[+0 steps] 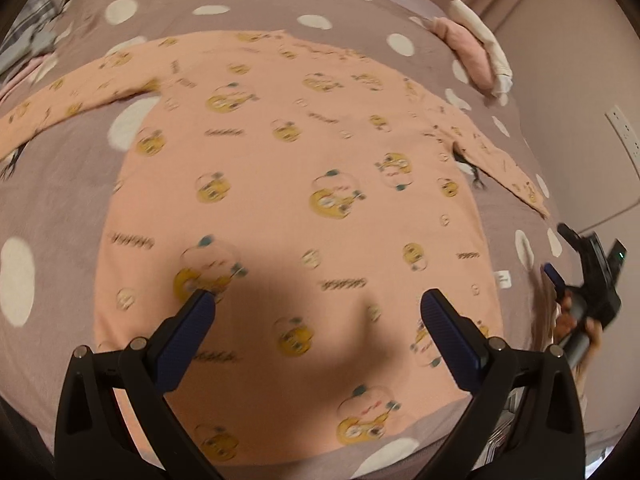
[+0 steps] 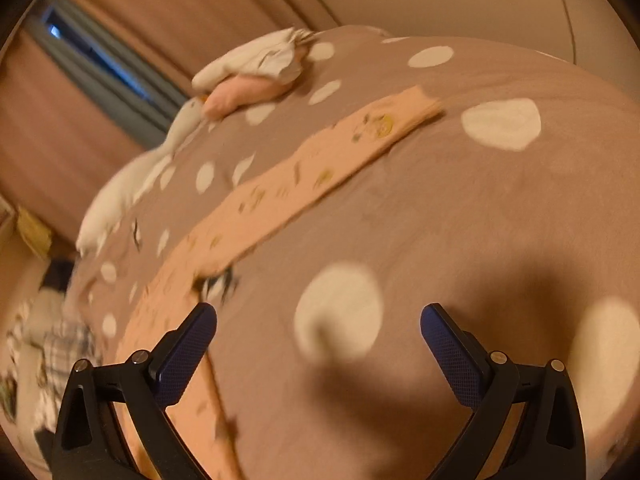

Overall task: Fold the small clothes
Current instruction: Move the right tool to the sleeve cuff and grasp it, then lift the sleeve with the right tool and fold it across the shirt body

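A small peach long-sleeved top (image 1: 288, 184) with yellow cartoon prints lies flat and spread out on the bed, both sleeves stretched out to the sides. My left gripper (image 1: 318, 304) is open and empty, hovering above the top's lower body. My right gripper (image 2: 319, 316) is open and empty, above bare bedsheet just right of the top's side edge (image 2: 160, 300); one sleeve (image 2: 320, 160) runs away from it. The right gripper also shows in the left wrist view (image 1: 592, 280), off the top's right edge.
The bed has a mauve sheet (image 1: 60, 200) with white dots. A folded pink and white pile (image 1: 476, 52) sits at the far right; it also shows in the right wrist view (image 2: 248, 76). Plaid and grey clothes (image 1: 28, 32) lie at the far left. A wall socket (image 1: 624, 128) and curtains (image 2: 100, 80) are beyond.
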`<state>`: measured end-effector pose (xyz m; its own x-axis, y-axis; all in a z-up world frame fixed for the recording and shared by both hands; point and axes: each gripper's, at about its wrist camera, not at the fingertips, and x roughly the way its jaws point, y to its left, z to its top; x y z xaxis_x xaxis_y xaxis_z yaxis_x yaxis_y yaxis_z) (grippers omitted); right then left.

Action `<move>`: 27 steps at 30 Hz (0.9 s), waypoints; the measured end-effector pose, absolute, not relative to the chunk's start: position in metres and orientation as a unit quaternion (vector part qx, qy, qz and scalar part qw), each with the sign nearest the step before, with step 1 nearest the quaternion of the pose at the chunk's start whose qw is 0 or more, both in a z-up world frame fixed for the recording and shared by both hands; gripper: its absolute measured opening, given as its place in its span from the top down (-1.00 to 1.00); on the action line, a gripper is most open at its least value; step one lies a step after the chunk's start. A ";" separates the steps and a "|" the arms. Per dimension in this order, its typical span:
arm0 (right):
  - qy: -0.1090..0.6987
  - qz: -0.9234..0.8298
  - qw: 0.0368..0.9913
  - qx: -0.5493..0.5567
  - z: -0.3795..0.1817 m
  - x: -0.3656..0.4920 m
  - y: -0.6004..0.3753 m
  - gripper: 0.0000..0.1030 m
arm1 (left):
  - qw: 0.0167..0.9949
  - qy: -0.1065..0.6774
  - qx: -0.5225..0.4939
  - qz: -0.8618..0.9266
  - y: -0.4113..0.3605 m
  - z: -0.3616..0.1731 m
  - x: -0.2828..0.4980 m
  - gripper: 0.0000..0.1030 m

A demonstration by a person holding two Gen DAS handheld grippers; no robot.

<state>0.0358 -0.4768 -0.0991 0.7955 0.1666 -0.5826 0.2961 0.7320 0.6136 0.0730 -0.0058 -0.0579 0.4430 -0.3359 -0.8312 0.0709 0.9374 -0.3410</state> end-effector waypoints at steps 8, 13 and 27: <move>0.293 -0.023 0.853 0.431 -0.111 0.085 -0.526 -0.98 | 0.842 0.483 -0.183 -0.153 -0.023 -0.053 0.098 -0.99; 0.278 -0.036 0.837 0.469 -0.115 0.116 -0.556 -0.95 | 0.855 0.466 -0.178 -0.141 -0.033 -0.055 0.110 -0.99; 0.267 -0.060 0.796 0.540 -0.143 0.131 -0.596 0.79 | 0.849 0.487 -0.169 -0.122 -0.029 -0.064 0.138 -0.99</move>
